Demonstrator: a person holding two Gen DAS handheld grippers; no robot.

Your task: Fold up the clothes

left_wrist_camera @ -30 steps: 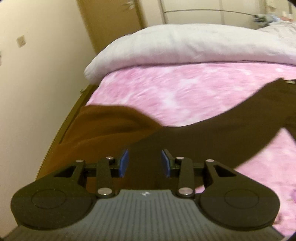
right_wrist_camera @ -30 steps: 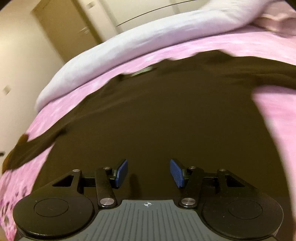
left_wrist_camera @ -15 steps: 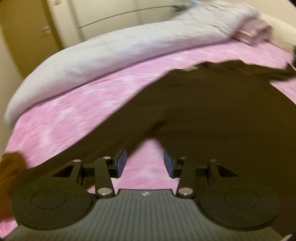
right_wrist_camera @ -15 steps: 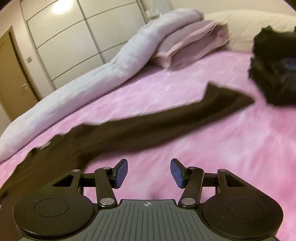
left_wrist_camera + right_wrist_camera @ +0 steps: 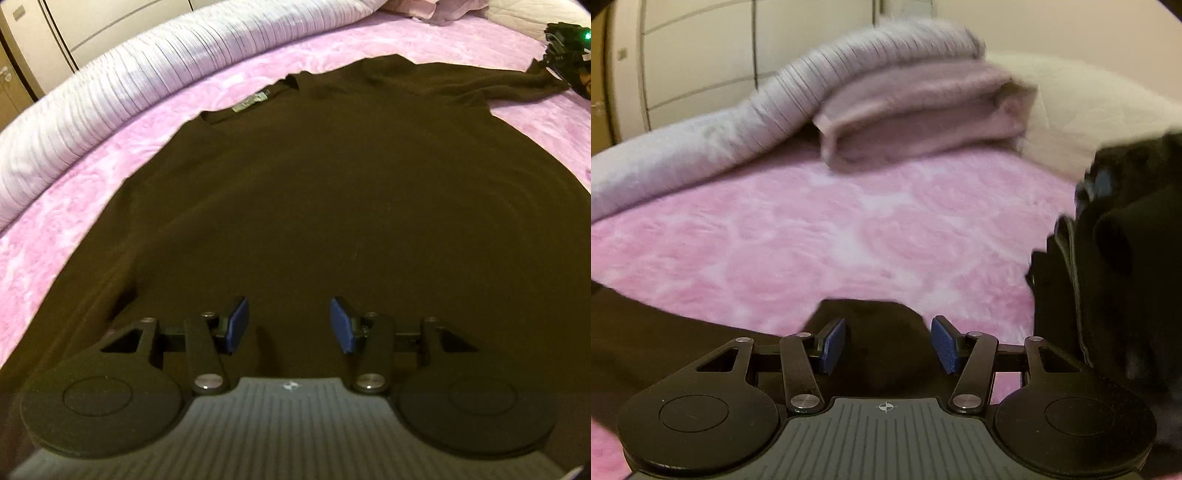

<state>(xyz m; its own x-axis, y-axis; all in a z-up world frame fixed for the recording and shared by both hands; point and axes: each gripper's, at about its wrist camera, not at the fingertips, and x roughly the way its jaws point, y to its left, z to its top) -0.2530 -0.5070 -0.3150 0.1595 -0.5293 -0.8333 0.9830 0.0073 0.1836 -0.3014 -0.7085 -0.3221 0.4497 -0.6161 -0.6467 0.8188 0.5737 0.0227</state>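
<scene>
Left tool (image 5: 288,325) hovers, jaws apart, above the spread brown sweater (image 5: 332,184).

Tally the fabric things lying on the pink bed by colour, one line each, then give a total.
Dark brown: 1, the spread-out sweater
Grey-white: 1, the rolled duvet
Dusty pink: 1, the folded blanket
Cream: 1, the pillow
Black: 1, the pile of clothes
Total: 5

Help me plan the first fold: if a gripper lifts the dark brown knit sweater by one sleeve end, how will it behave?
The dark brown knit sweater lies flat, following the pink fleece bedspread, so it is probably floppy and would drape rather than hold shape. Its long sleeve would likely trail. Both surfaces look soft and fuzzy, so it may drag rather than slide.
</scene>
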